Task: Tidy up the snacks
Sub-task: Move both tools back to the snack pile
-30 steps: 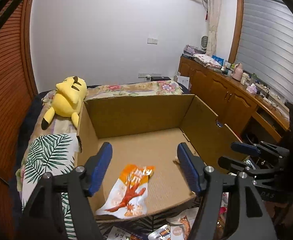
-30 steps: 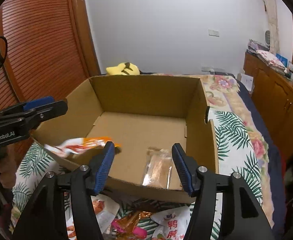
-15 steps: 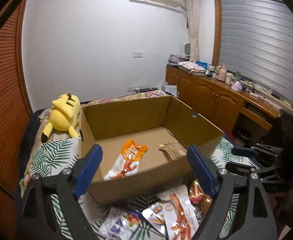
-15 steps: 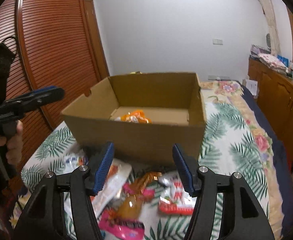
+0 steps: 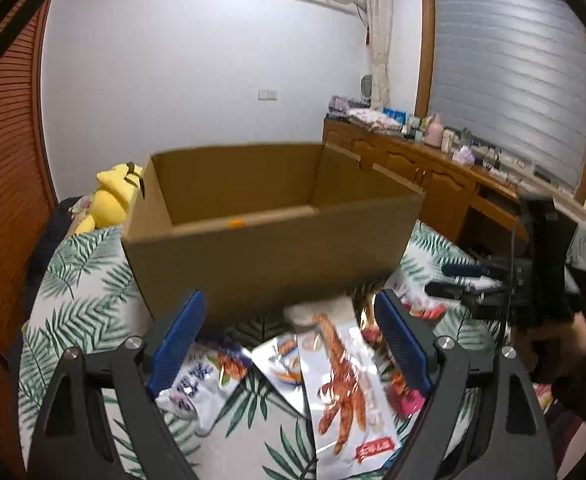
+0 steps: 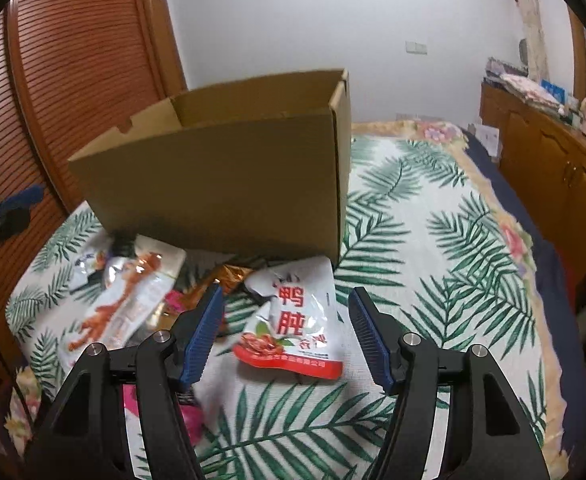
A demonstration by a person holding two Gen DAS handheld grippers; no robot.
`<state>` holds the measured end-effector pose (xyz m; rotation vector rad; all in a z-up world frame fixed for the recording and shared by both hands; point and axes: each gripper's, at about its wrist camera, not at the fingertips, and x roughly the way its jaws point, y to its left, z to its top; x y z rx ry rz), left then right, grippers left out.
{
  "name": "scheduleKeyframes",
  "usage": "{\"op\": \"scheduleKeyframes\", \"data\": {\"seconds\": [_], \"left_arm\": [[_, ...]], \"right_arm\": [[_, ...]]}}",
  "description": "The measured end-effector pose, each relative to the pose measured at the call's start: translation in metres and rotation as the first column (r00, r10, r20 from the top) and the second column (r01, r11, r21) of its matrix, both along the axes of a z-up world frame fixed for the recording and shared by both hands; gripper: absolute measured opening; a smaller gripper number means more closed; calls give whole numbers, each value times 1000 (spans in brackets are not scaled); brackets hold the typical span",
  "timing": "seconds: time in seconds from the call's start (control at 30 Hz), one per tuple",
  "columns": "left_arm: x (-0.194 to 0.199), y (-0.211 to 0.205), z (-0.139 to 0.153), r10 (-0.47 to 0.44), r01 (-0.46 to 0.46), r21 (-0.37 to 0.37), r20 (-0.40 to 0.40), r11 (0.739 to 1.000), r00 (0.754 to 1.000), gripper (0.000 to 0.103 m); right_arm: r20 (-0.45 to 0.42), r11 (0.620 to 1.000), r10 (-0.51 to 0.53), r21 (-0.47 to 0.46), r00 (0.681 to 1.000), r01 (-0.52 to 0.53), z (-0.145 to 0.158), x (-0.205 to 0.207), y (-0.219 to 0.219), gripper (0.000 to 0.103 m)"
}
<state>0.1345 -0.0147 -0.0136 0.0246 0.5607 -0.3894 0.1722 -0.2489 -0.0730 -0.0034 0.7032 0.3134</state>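
A: Where do the snacks lie, and what state are the grippers in?

B: The snack packets lie heaped on the leaf-print bed cover, just in front of the cardboard box [image 5: 277, 248]. The left gripper [image 5: 289, 344] hangs with its jaws spread wide and empty above a long white packet printed with chicken feet [image 5: 345, 392]. The right gripper [image 6: 287, 336] has just been opening a little further; its jaws are apart and empty, framing a white and red pouch [image 6: 293, 320] that lies below them, untouched.

A: What could go wrong?

B: The packets overlap, so a closing gripper may pinch two at once or snag a neighbour. The foil looks slick and may slip out on the lift. The box wall stands close, so a carried packet may catch its rim.

A: Does one view show what the other hides?

B: Yes. The left view glimpses a speck of orange inside the box and a yellow plush toy [image 5: 113, 200] behind it. The right view shows open bed cover beside the pouch.
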Motion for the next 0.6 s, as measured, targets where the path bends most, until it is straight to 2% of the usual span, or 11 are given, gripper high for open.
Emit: {"op": "scheduleKeyframes", "data": {"seconds": [0.23, 0.6], "left_arm": [[-2, -13, -32, -10, 10, 8, -58, 1000, 998, 87], [1, -22, -53, -6, 6, 0, -107, 1000, 994, 87]], "right_arm": [[-45, 999, 20, -37, 999, -22, -14, 17, 2, 70], [-130, 996, 17, -90, 991, -29, -33, 33, 8, 71]]}}
